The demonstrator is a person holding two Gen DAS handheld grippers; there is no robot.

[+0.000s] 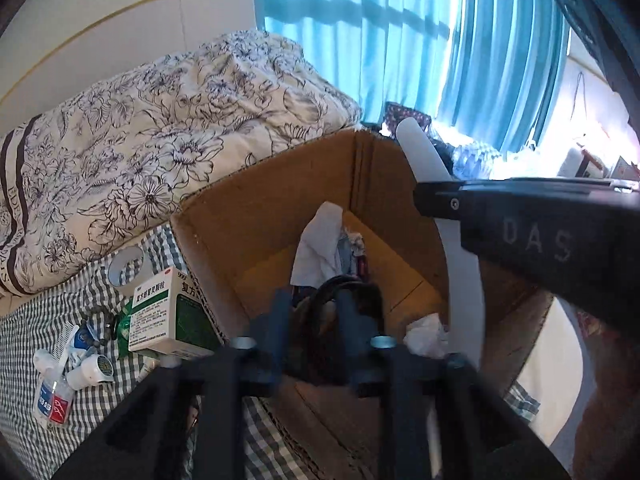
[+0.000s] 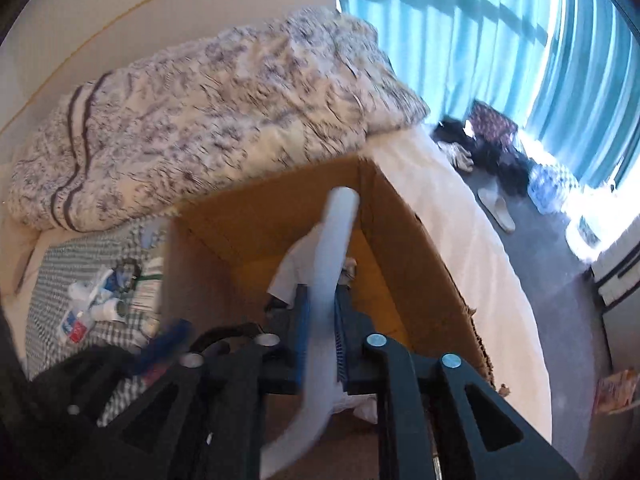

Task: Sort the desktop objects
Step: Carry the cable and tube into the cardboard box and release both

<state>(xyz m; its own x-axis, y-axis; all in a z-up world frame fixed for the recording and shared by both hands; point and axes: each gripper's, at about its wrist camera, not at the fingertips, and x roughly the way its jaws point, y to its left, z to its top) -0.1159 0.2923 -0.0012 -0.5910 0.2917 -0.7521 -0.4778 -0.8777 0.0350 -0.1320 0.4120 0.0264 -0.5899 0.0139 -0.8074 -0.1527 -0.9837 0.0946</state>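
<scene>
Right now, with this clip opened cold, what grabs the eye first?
The open brown cardboard box fills the middle of both views, standing on the bed beside a floral black-and-white quilt. The right hand-held gripper is shut on a long curved white plastic strip above the box, while the left hand-held gripper grips a dark looped cord over it. Bright turquoise curtains glow behind.
</scene>
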